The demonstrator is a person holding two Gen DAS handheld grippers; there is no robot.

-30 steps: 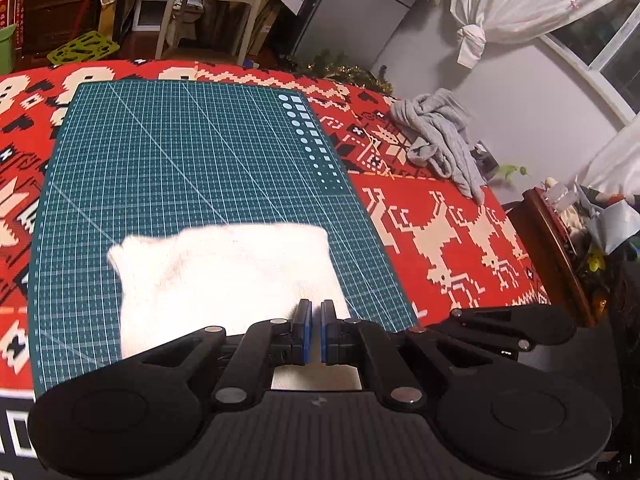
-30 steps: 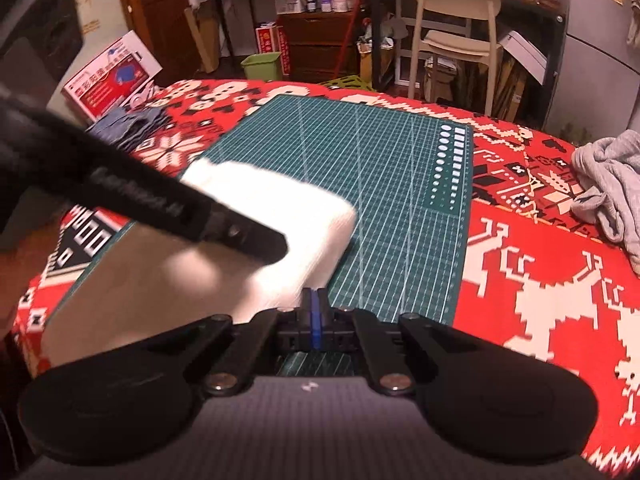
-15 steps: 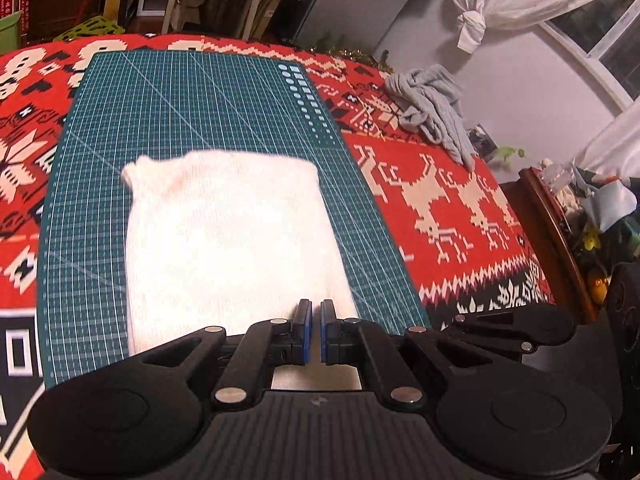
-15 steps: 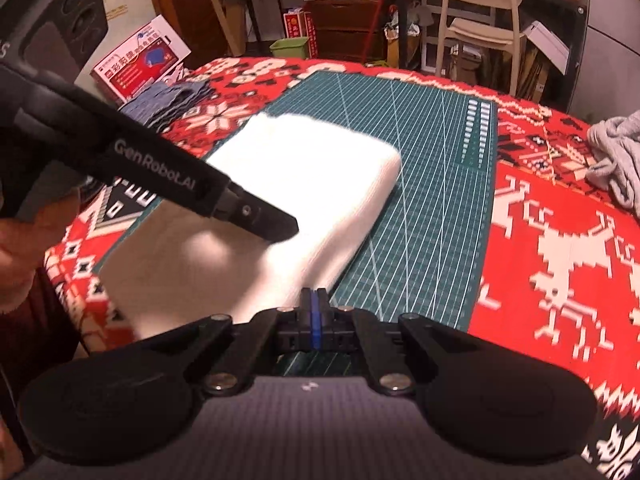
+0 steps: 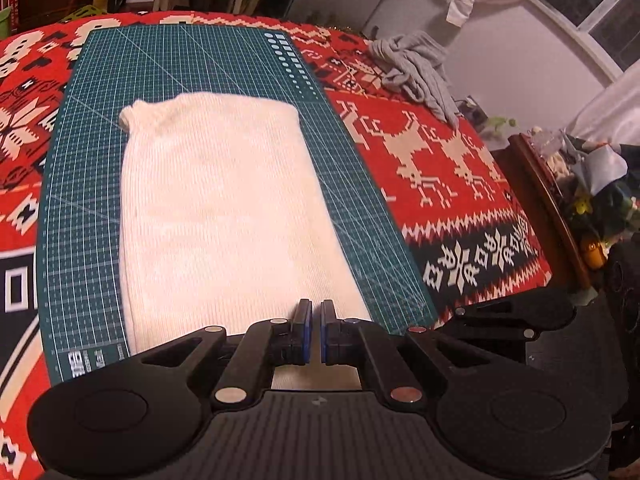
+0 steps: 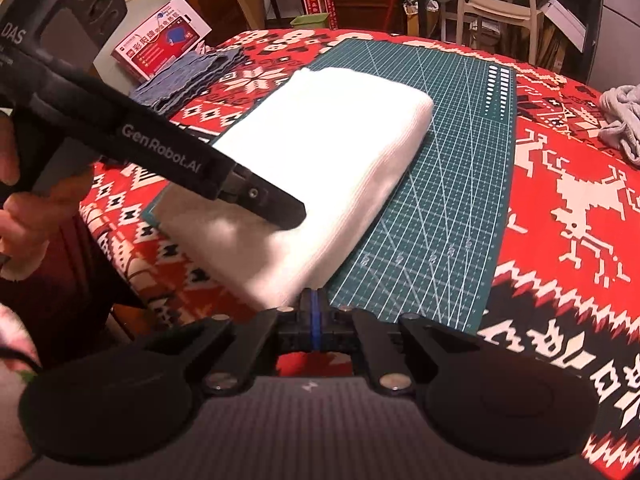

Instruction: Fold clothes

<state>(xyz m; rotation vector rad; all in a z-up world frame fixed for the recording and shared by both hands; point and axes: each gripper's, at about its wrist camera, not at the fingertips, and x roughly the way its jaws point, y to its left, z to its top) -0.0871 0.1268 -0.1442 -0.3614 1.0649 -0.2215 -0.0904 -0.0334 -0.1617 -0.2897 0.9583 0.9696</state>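
Observation:
A white ribbed garment (image 5: pixel 224 208) lies folded in a long rectangle on the green cutting mat (image 5: pixel 200 60), its near end reaching the mat's front edge. My left gripper (image 5: pixel 314 320) is over that near end with only a narrow slit between its blue pads. In the right wrist view the left gripper (image 6: pixel 292 216) hovers just above the garment (image 6: pixel 336 152) and casts a shadow on it. My right gripper (image 6: pixel 316 304) is shut, pads together, right at the garment's near right corner; whether it pinches cloth I cannot tell.
A red patterned tablecloth (image 5: pixel 440 168) covers the table. A crumpled grey garment (image 5: pixel 416 64) lies at the far right. A stack of folded blue-grey cloth (image 6: pixel 192 76) and a red box (image 6: pixel 160 44) sit far left. A hand (image 6: pixel 12 200) holds the left gripper.
Both grippers have drawn back toward the table's front edge and risen, so more of the garment shows. The garment has stayed in place on the mat.

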